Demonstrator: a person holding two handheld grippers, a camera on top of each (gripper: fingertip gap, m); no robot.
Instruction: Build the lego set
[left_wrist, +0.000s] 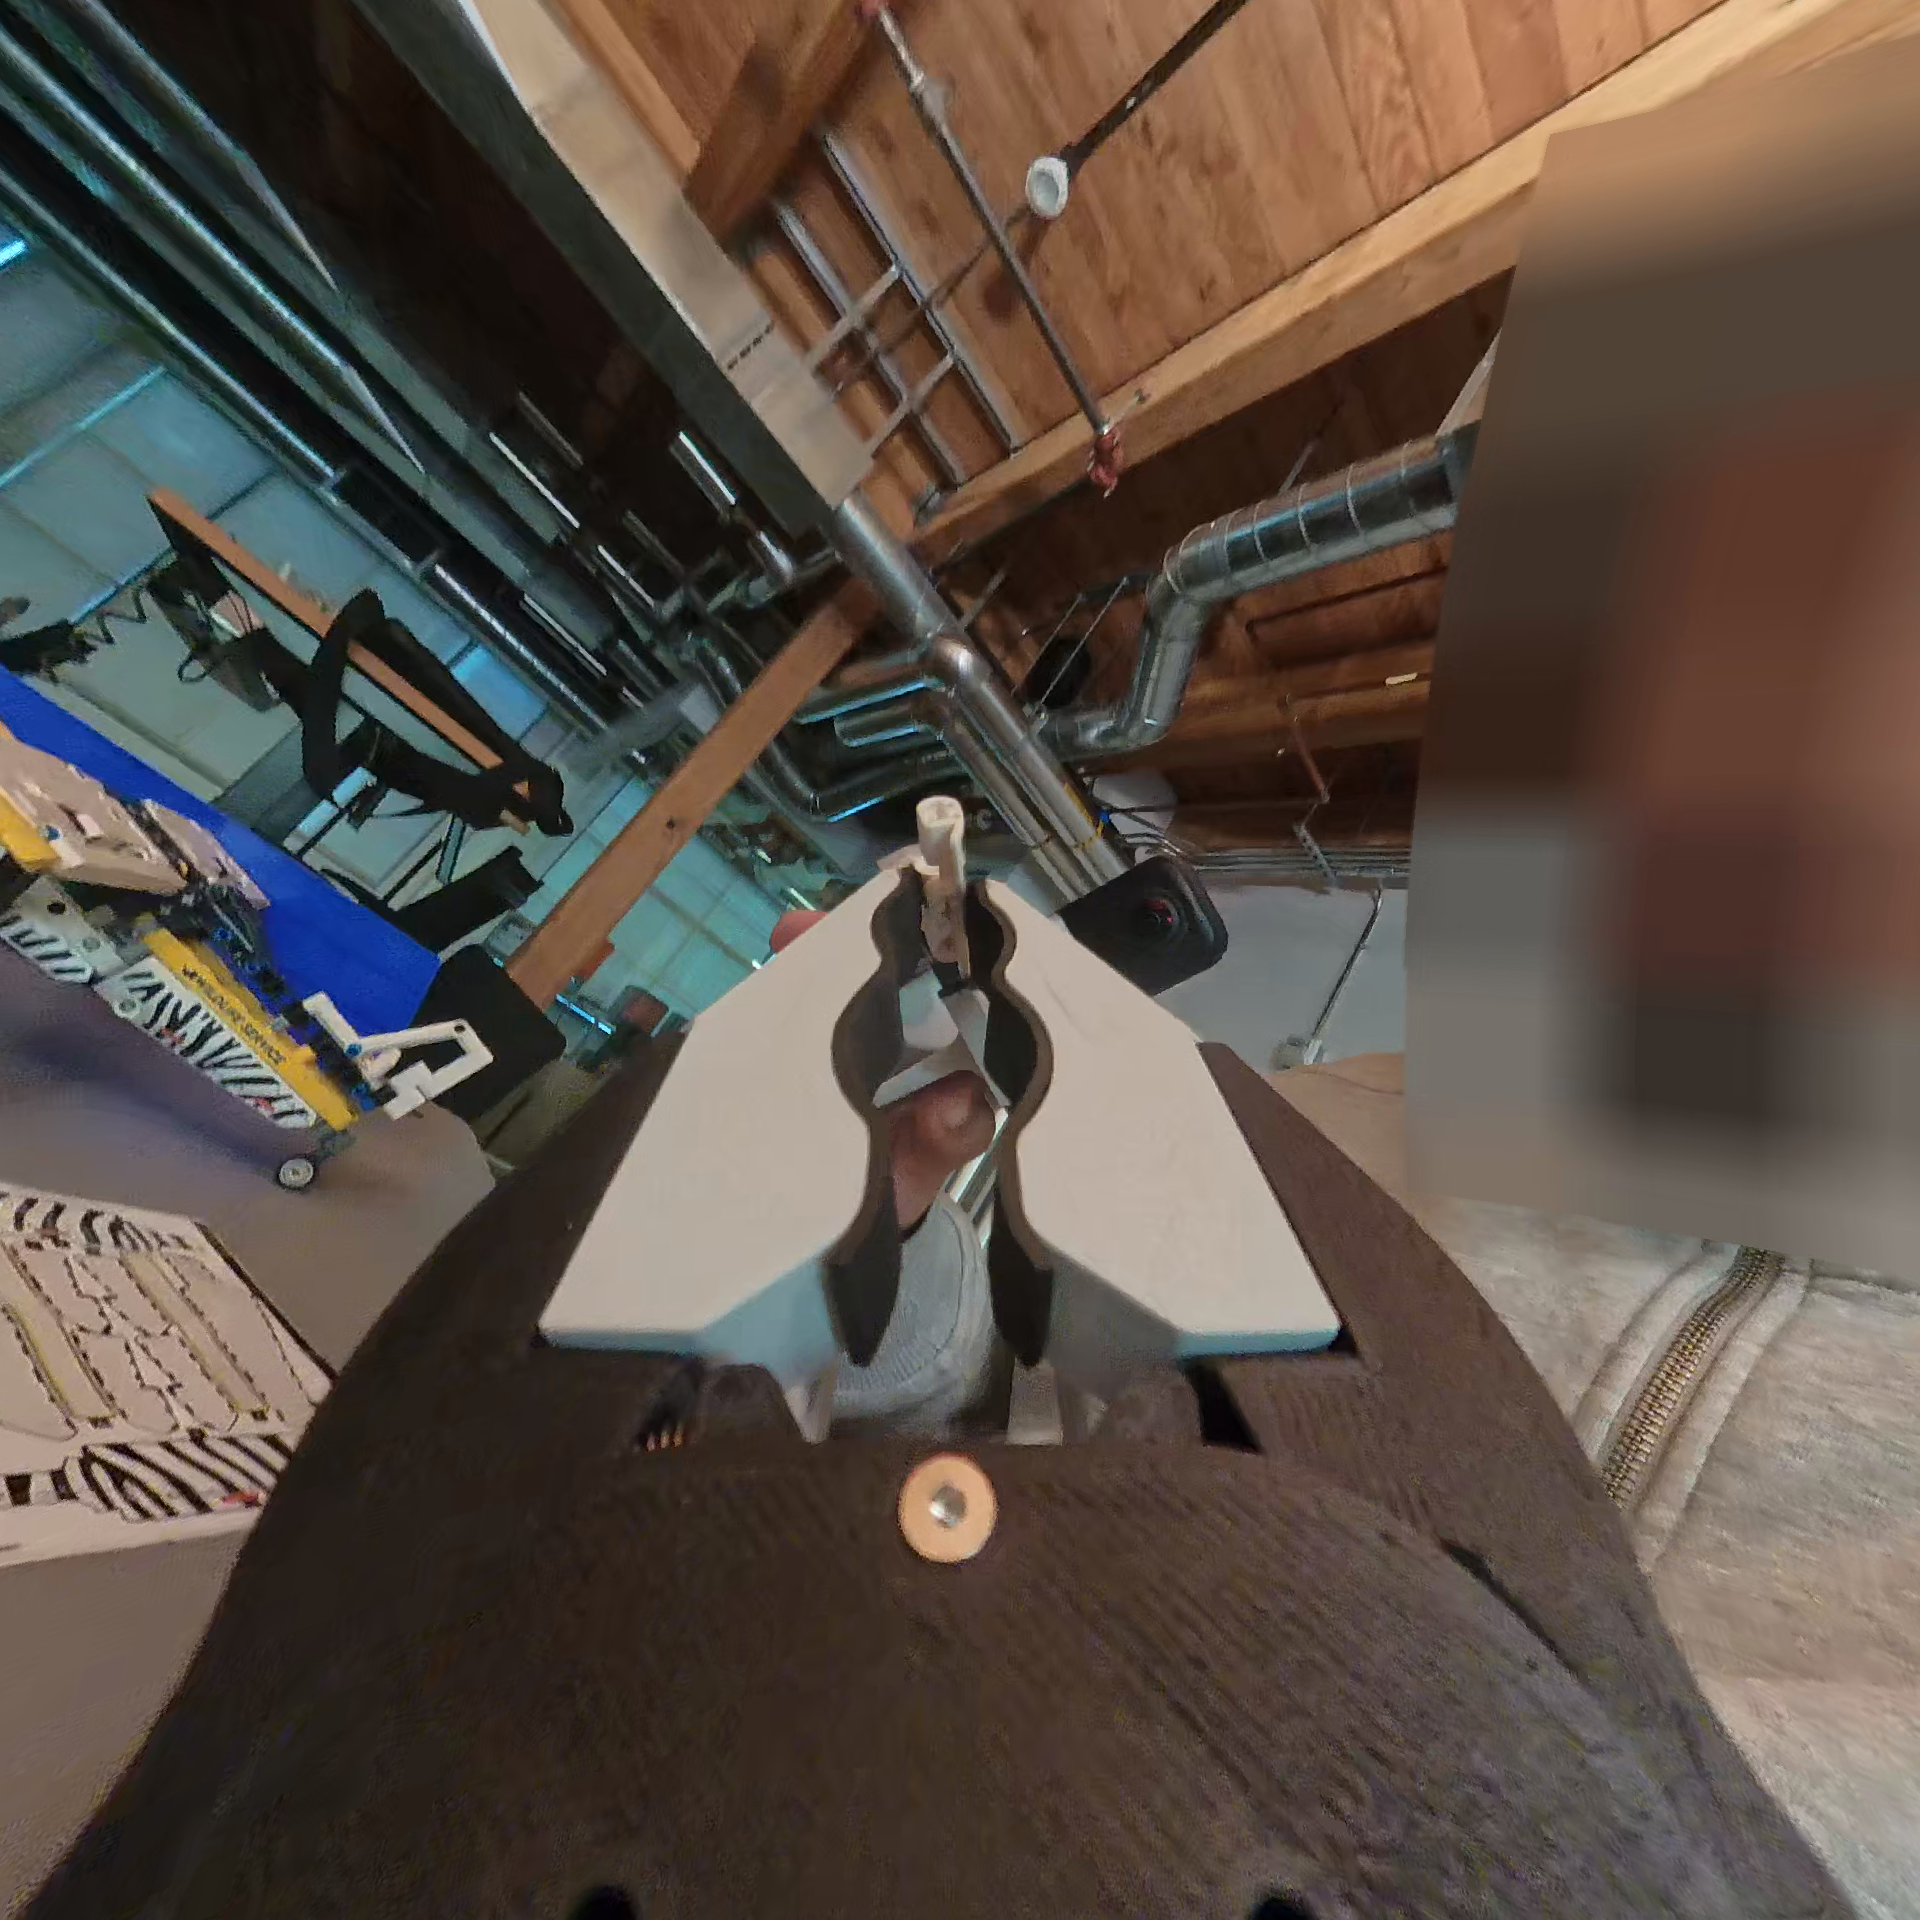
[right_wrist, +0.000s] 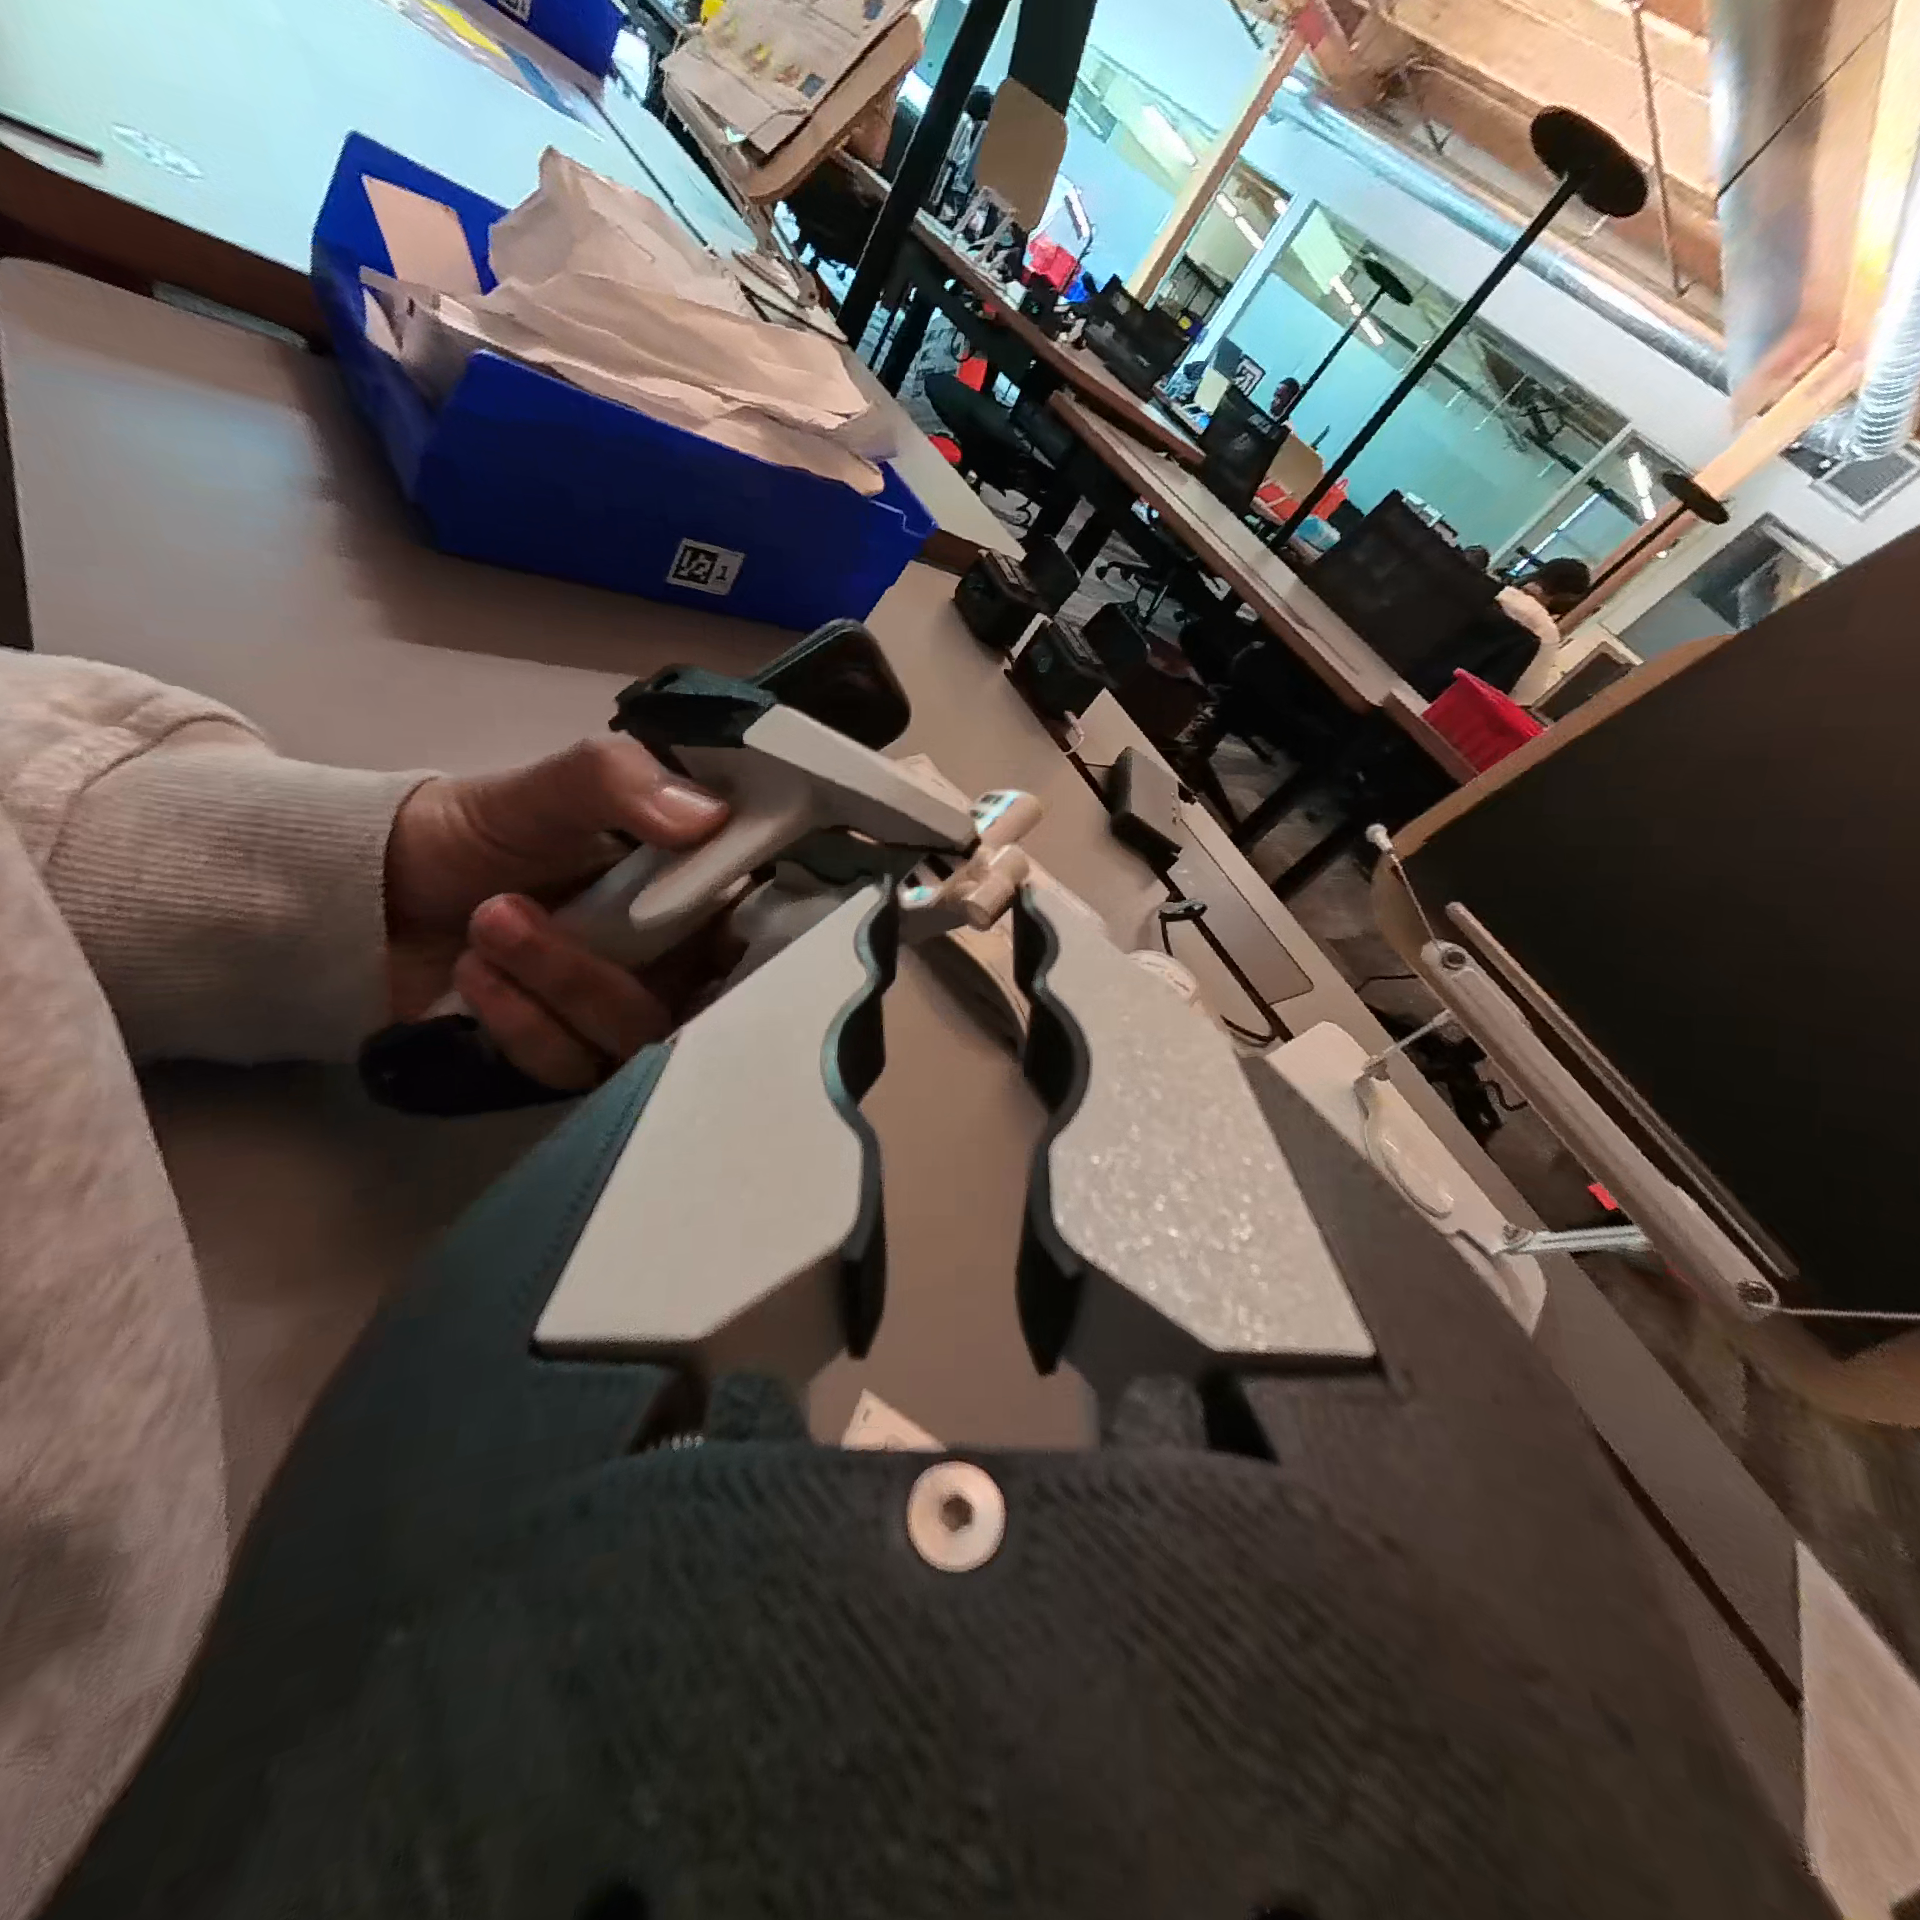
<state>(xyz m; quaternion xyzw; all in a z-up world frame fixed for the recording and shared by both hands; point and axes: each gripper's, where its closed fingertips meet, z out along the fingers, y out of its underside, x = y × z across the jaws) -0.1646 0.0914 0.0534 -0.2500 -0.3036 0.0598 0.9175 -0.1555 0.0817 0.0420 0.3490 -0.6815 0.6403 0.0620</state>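
The tan lego pin (left_wrist: 940, 873) – a small smooth plastic peg w/ a cross-shaped end – sits pinched at the very tips of the left hand-held gripper (left_wrist: 940, 904), which is clenched on it, its long axis running on past the tips and pointing up toward the ceiling. In the right wrist view the same tan piece (right_wrist: 982, 878) shows a short side stub, so it looks like a T-shaped connector. The right hand-held gripper (right_wrist: 951, 925) has its tips on either side of that piece w/ a visible gap – released, not gripping. The piece lies straight ahead of the right tips, roughly crosswise to them, so the right one is placed to take it or press something on; that is a guess.

Both tools have matte grey wedge faces, wavy black inner pads and coarse dark printed bodies. Farther out – a part-built lego model (left_wrist: 177, 966) w/ yellow beams and zebra-stripe panels on the brown desk (right_wrist: 208, 499), a striped sheet (left_wrist: 125, 1382), and a glossy blue box (right_wrist: 623, 488) stuffed w/ crumpled paper.
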